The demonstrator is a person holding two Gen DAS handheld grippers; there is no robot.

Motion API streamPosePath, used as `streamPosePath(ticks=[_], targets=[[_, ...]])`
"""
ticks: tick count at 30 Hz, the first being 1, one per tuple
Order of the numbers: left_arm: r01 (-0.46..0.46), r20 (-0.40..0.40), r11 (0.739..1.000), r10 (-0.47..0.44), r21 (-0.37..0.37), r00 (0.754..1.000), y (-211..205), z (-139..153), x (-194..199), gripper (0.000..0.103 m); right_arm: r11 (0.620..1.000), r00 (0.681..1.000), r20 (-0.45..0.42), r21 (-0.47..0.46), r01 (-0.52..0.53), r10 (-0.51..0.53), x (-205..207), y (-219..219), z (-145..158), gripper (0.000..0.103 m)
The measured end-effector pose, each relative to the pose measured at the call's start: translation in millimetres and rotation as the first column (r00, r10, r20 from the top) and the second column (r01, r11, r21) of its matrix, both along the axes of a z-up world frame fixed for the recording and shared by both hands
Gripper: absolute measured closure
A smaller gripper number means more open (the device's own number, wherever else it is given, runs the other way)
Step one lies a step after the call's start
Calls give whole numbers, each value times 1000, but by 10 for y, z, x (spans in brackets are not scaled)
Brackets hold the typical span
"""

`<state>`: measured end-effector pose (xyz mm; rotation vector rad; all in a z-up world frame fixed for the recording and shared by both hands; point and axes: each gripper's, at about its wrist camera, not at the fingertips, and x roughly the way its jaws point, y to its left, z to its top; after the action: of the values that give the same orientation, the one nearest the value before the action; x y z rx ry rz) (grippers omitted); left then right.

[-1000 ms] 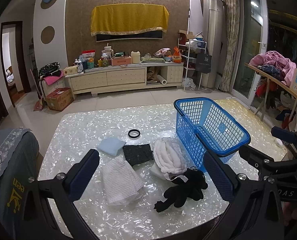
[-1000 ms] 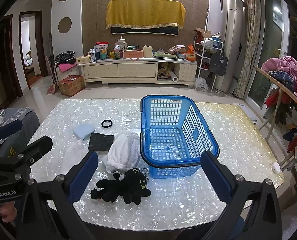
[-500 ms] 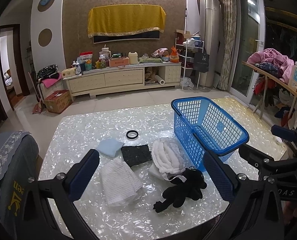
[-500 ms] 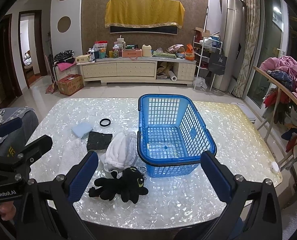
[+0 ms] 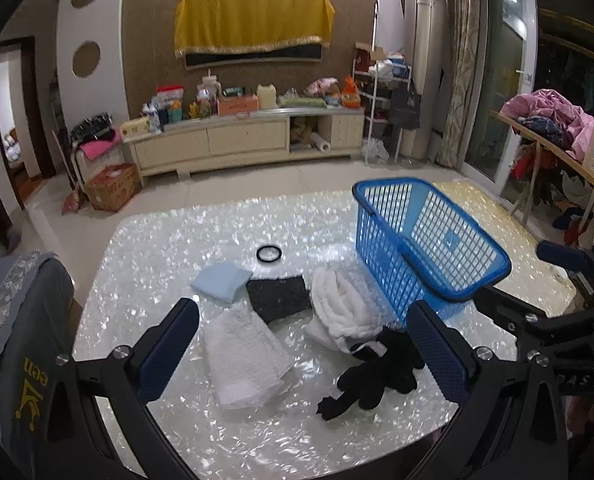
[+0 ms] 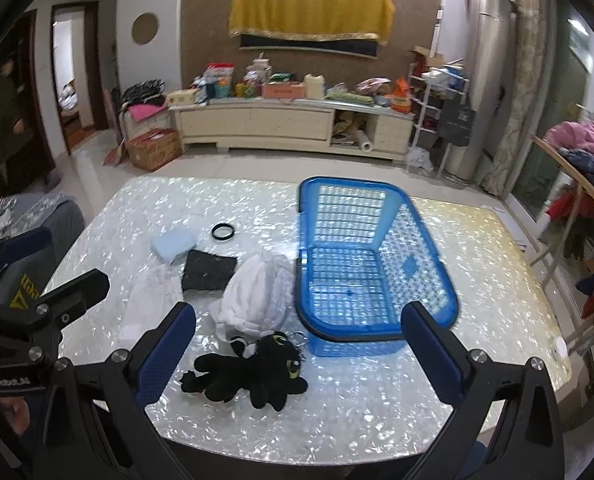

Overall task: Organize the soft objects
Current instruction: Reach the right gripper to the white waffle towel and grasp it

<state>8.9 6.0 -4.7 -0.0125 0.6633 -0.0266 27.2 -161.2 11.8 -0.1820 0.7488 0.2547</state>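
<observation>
Left wrist view
My left tongs (image 5: 303,354): both blue pads spread wide apart, holding nothing, hanging above the near edge of the table (image 5: 169,240).
Landmark: blue basket (image 5: 429,246), empty, standing on the table's right part.
White fluffy bundle (image 5: 347,306): touching the basket's left wall.
Black plush toy (image 5: 373,378): in front of the bundle, near the basket's near left corner.
Black cloth (image 5: 279,298): flat, left of the bundle.
White towel (image 5: 245,354): folded, further left of the basket, nearer me than the black cloth.
Pale blue cloth (image 5: 221,282): behind the towel.
Black ring (image 5: 269,254): well left of the basket, apart from the cloths.

Right wrist view
My right tongs (image 6: 297,354): pads wide apart, empty, above the table's near edge.
Basket (image 6: 377,320): straight ahead, nothing inside.
Plush toy (image 6: 249,374): lying just left of the basket's near corner, between my pads.
Bundle (image 6: 257,294): against the basket's left side.
My left tongs (image 6: 41,276): seen far left of the basket, also gaping.
</observation>
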Motion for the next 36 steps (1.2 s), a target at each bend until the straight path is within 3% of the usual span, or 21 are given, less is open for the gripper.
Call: streamPosePath(ticks=[7,13,23,29,36], targets=[[-29,-105,1000,29,1,994,383,-221,147,0,995,992,-79,36,-94,97,219,334,-207,0],[-39,-207,999,33,-20,978,718,-516,220,0,983,972,-148,0,-183,181,333,682,-424,0],[-88,-345,996,73,-28,936,1209,-1027,245,0,939,895,-313,-20,-342,319,502,1294,-931,6],[-132,-411,991,108,-31,905,1466,-1299,297,0,929,854,-393,1,-370,341,663,1610,-1213,12],[-155,-460,986,114,-52,881,1670,-1550,412,0,942,825,-487,-12,-336,288,953,1811,-1548,18]])
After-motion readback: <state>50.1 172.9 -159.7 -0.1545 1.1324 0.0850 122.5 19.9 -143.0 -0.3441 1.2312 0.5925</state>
